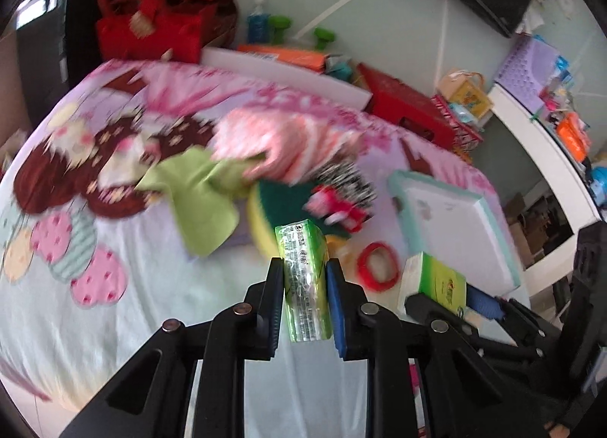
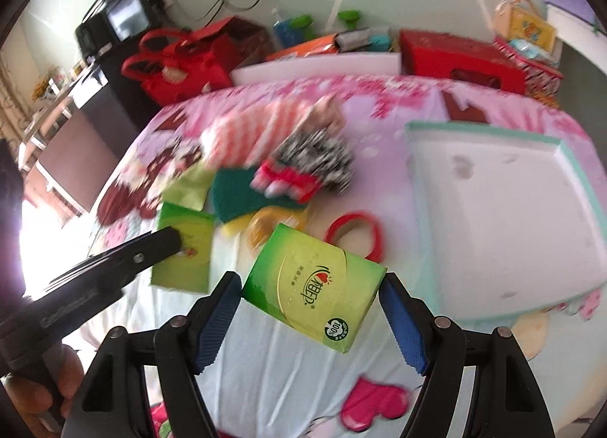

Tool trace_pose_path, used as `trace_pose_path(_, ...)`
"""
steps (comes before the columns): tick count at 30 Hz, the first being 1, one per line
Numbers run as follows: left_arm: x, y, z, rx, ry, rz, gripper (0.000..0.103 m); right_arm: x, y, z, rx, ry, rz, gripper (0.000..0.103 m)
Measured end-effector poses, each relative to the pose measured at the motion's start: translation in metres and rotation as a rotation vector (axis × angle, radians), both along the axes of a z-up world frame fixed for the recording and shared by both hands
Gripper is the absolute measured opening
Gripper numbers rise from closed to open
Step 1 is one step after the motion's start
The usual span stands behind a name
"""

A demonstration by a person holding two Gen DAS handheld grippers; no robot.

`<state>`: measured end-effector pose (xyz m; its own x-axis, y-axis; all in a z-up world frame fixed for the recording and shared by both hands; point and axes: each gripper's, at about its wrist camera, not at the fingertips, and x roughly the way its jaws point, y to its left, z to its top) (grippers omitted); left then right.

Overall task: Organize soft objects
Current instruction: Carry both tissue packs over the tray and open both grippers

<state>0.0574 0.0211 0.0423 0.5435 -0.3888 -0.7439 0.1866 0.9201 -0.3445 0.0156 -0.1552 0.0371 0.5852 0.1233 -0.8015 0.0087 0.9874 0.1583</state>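
A green tissue pack (image 1: 305, 278) was held edge-on between the closed fingers of the left gripper (image 1: 304, 267), above the bedsheet (image 1: 114, 305). A second tissue pack (image 2: 313, 288) was clamped by the right gripper (image 2: 310, 286) — near the white tray (image 2: 504, 225), with a red ring (image 2: 356, 235) just beyond.

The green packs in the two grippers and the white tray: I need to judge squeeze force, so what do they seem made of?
Green pack in the left gripper: glossy plastic film, crinkled with glare, probably tissues inside. Green pack in the right gripper: same shiny printed wrap. White tray: matte, thick-walled, looks like foam or plastic; blur leaves it open.
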Motion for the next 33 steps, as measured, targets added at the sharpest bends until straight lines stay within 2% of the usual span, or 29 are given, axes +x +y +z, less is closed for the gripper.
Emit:
trace_pose_path(6, 0.025, -0.041, 0.024, -0.055, -0.048, -0.063, 0.023, 0.018, -0.048, 0.023, -0.065, -0.045, -0.18, 0.078)
trace_pose_path(13, 0.048, -0.105, 0.033, -0.076, -0.083, -0.178, 0.023, 0.035, -0.116, 0.021, -0.084, -0.018, -0.325, 0.078)
trace_pose_path(17, 0.057, -0.148, 0.025, -0.073, -0.081, -0.244, 0.023, 0.038, -0.157, 0.014, -0.114, 0.009, -0.377, 0.078)
trace_pose_path(26, 0.074, -0.213, -0.006, -0.058, -0.042, -0.314, 0.023, 0.034, -0.234, -0.008, -0.138, 0.057, -0.521, 0.078)
trace_pose_path(33, 0.082, -0.236, -0.025, -0.042, -0.043, -0.347, 0.023, 0.043, -0.248, -0.018, -0.15, 0.069, -0.517, 0.078)
